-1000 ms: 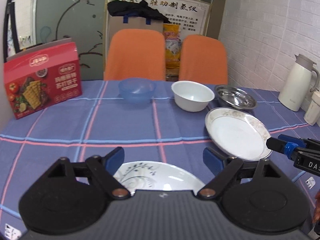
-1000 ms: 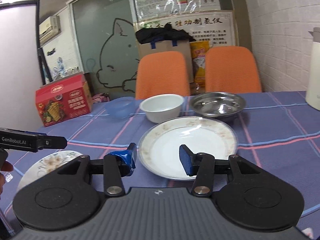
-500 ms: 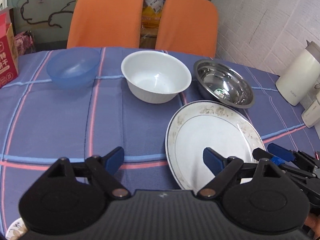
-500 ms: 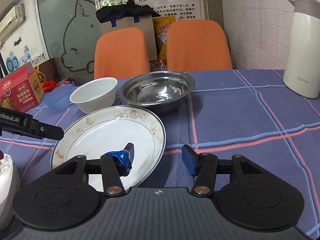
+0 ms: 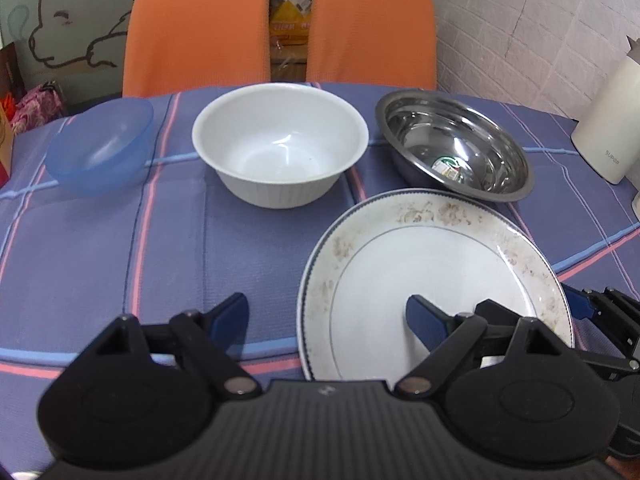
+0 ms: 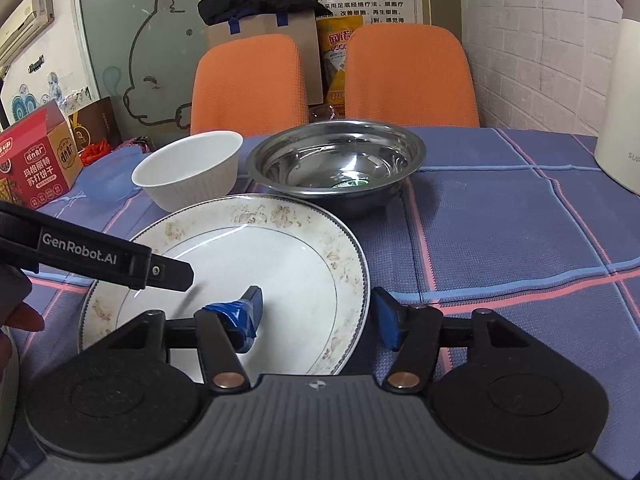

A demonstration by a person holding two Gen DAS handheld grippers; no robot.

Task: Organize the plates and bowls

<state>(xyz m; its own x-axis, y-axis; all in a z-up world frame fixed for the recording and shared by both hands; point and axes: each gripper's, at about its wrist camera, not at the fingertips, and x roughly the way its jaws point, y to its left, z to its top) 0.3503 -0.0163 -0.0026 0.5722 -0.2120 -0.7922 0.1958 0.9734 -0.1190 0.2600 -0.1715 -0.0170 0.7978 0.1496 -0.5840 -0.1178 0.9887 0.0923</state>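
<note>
A white plate with a brown floral rim (image 5: pixel 432 272) (image 6: pixel 256 264) lies on the blue plaid tablecloth. My left gripper (image 5: pixel 326 316) is open; its right finger hangs over the plate's left part. My right gripper (image 6: pixel 316 312) is open and straddles the plate's right rim, with the left finger over the plate and the right finger outside it. Behind the plate stand a white bowl (image 5: pixel 280 144) (image 6: pixel 188 172), a steel bowl (image 5: pixel 456 152) (image 6: pixel 336 164) and a blue plastic bowl (image 5: pixel 100 148) (image 6: pixel 112 180).
A white thermos jug (image 5: pixel 608 120) (image 6: pixel 620 96) stands at the right. A red cracker box (image 6: pixel 32 164) stands at the far left. Two orange chairs (image 5: pixel 196 24) (image 6: pixel 408 76) are behind the table. The rim of another plate (image 6: pixel 8 364) shows at the left edge.
Both grippers have moved forward and closer to the floral-rim plate, which now fills more of both views. The left view has left the patterned plate behind. Both stay open.
</note>
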